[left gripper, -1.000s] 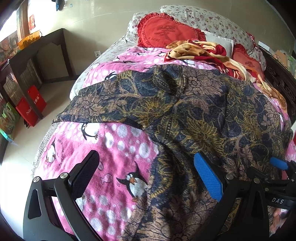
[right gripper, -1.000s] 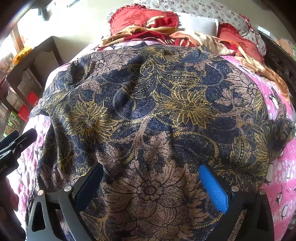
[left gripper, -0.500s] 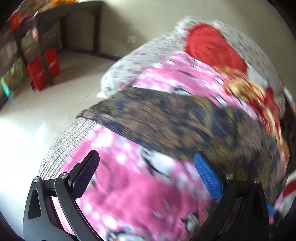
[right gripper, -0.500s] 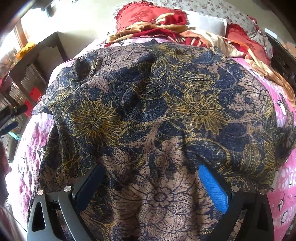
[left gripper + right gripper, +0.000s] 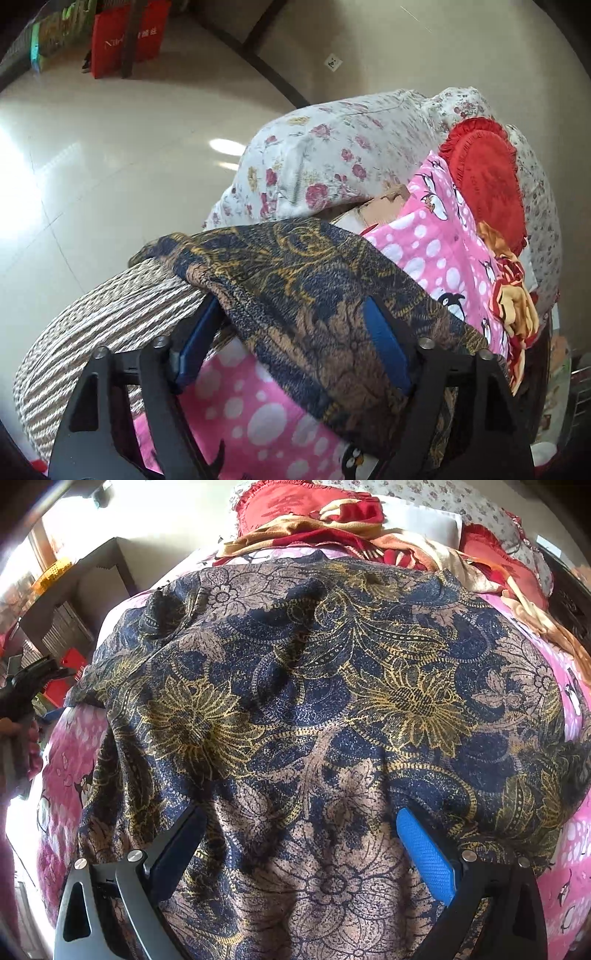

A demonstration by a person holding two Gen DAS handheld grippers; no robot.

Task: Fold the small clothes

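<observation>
We see patterned garment [image 5: 317, 709] spread over pink blanket [image 5: 436, 243] on bed. Left gripper [image 5: 291, 343] jaws just narrowing astride sleeve edge, not pinching: may snag blanket too. Right gripper [image 5: 303, 849] jaws wide, empty.

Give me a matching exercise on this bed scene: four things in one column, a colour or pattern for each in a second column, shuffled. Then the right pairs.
Things:
1. garment
2. blanket
3. frilled cushion
4. bed sheet

Colours:
A. white with small roses
B. solid red
C. navy and tan with gold flowers
D. pink with white dots and penguins

Pairs: 1-C, 2-D, 3-B, 4-A
</observation>
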